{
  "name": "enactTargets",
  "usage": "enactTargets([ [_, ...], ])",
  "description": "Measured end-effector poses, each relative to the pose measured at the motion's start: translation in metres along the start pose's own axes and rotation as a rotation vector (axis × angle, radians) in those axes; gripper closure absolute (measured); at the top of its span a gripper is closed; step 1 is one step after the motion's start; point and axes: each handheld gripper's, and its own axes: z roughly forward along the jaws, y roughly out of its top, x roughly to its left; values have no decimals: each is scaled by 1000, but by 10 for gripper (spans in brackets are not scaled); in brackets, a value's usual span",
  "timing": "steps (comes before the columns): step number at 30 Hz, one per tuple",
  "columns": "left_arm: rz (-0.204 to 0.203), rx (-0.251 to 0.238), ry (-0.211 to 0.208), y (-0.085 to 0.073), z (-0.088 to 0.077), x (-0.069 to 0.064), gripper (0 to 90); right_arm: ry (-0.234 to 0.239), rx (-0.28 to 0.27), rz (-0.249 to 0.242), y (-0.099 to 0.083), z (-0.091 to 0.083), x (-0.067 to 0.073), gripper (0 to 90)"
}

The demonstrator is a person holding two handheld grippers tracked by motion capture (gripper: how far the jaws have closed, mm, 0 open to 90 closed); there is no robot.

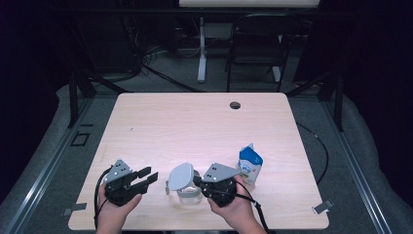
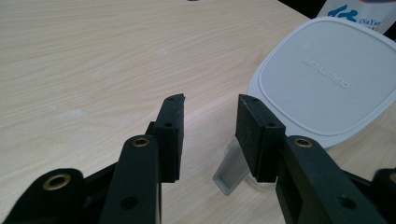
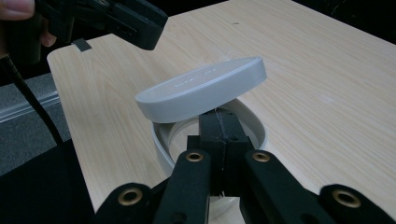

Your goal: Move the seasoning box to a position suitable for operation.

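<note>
My right gripper (image 1: 198, 181) sits at the near edge of the wooden table (image 1: 195, 122), jaws pinched together on the near rim of the clear container (image 3: 254, 128); in the right gripper view the two black pads meet right at that wall, so it's clamped shut on the container. The grey lid (image 1: 181, 176) rests tilted on top of the container, one edge up, leaving the mouth partly uncovered toward my right gripper. My left gripper (image 1: 148, 176) is just to the left of the lid, apart from it, jaws standing partly open with bare table between them; no contact with anything I can see. In the left gripper view the lid (image 2: 327, 79) lies ahead and right of the pads, and a small grey tab (image 2: 231, 170) of the container pokes out near the right pad, can't tell if it touches. The lid is a rounded-square, matte light grey plastic piece with a raised border and embossed lettering, unreadable. The container is round-cornered and translucent, with thin walls. The table is pale wood grain, smooth, with a cable hole at its far side. A white and blue pouch (image 1: 250, 165) stands upright just right of my right hand (image 1: 234, 202), with a pinched top and glossy print.
</note>
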Motion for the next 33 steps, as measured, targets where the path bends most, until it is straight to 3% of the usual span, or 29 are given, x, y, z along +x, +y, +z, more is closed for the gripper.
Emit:
enactTargets([
  [33, -39, 3, 26, -7, 0, 12, 593, 33, -16, -12, 24, 14, 7, 900],
])
